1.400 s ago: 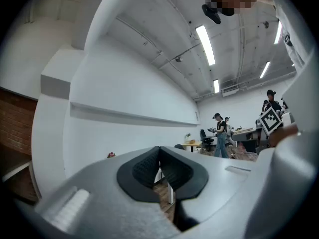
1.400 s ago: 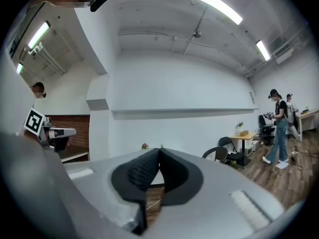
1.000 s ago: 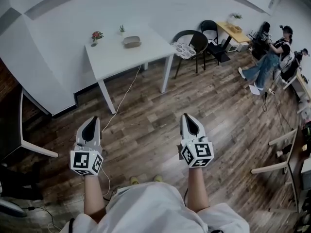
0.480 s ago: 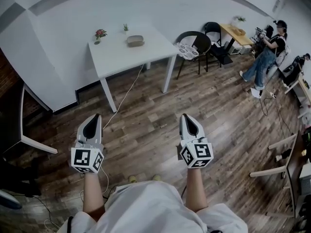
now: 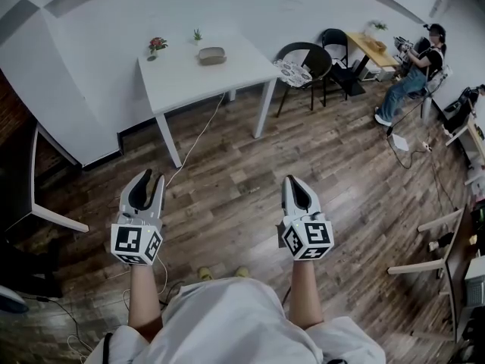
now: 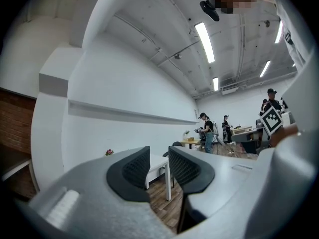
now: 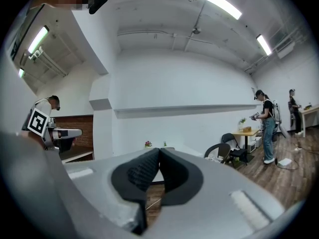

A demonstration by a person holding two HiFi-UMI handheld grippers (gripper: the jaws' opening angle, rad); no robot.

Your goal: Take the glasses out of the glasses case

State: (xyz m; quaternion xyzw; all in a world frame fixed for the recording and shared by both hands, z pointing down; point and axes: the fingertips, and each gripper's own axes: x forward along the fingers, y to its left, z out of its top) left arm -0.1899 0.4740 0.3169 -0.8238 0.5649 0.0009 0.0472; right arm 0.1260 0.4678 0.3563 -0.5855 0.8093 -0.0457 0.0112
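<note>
A tan glasses case [image 5: 212,54] lies shut on a white table [image 5: 182,82] far ahead by the wall, with a small flower pot [image 5: 155,47] and a tiny green plant [image 5: 197,35] beside it. Both grippers hang level over the wood floor, well short of the table. My left gripper [image 5: 149,178] is opening, its jaws apart with nothing between them; the left gripper view shows the gap between its pads [image 6: 137,167]. My right gripper [image 5: 292,181] is shut and empty, its pads [image 7: 172,171] pressed together. The glasses themselves are not visible.
A black chair [image 5: 303,63] stands right of the table, a wooden side table [image 5: 370,46] further right, and a seated person [image 5: 413,78] beyond. A cable [image 5: 193,150] runs across the floor from the table. Dark furniture [image 5: 23,203] is at the left, white frames [image 5: 436,237] at the right.
The left gripper's jaws have gone from shut to apart. Both hands have stayed about where they were; the view has shifted slightly.
</note>
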